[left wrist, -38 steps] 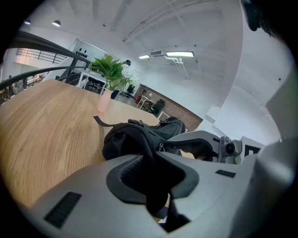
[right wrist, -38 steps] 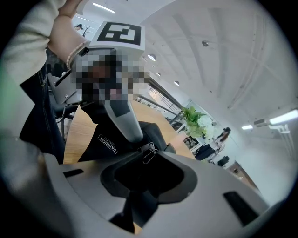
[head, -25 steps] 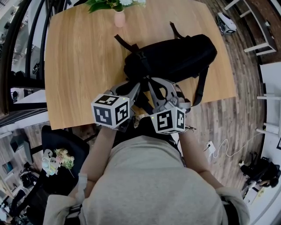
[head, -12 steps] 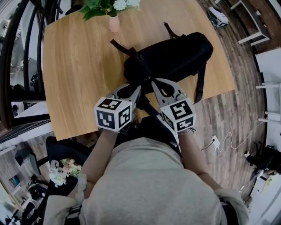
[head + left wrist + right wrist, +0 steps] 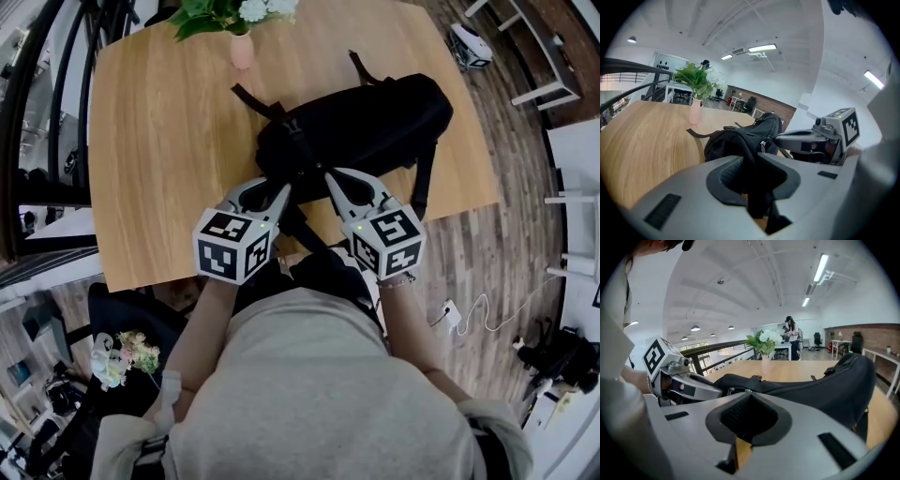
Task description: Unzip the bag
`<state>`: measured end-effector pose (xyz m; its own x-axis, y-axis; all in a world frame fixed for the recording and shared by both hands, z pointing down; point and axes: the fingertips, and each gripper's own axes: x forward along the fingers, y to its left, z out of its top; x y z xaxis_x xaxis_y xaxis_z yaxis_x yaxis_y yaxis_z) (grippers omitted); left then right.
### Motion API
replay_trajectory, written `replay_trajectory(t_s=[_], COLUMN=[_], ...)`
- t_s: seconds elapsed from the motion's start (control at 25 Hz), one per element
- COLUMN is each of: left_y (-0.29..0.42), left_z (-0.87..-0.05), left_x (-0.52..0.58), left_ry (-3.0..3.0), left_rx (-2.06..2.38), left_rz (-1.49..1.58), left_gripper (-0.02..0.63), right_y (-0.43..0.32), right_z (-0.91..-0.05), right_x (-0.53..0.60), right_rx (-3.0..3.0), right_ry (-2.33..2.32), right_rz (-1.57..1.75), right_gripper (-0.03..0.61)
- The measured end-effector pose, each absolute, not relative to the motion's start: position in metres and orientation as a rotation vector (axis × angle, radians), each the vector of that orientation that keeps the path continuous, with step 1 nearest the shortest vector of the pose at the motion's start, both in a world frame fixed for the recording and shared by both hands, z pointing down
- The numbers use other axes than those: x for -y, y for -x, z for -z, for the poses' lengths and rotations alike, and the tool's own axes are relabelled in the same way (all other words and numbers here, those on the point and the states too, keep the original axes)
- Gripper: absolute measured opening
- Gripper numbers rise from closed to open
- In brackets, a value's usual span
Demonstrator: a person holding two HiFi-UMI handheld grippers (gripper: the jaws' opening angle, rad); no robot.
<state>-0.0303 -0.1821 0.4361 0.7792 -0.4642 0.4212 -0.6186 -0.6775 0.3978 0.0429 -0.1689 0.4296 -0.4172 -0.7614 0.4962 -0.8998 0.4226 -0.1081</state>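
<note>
Left claw [image 5: 749, 157]: pinching a black fold or strap of the bag [image 5: 375, 122] at its near end. The dark cloth runs straight down between the two jaws, so I am holding the bag steady with it.
Right claw [image 5: 749, 394]: pressed together, with nothing thick between the jaws. Its tip sits right at the small metal zipper pull [image 5: 762, 144], but I cannot tell whether the tab is actually caught.
Bag: lies on its side across the wooden table [image 5: 159, 141], its near end towards me and a strap hanging over the table's edge. The two claws meet at that near end, close to each other.
Step in hand: I judge this to be the very start. One claw anchors the cloth while the other takes the pull, and I see no open gap along the zipper yet.
Next move: I need to confirm the tab is gripped, then draw the right claw along the zipper line, away from the left one, which should hold against it.
Watch for: the thin tab slipping out, or the whole bag sliding along with the pull.
</note>
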Motion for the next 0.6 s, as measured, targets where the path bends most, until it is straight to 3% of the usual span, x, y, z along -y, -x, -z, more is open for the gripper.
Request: replay_trajectory(t_s=[0.6], left_y=[0.038], left_z=[-0.441], left_x=[0.18], left_ry=[-2.29], left_rx=[1.194], left_rz=[-0.398], left_gripper=[0.083], right_y=[-0.098], right_z=[-0.422], right_x=[0.181], right_rx=[2.451], right_ry=[-1.263], right_rz=[-0.519], right_gripper=[0.009])
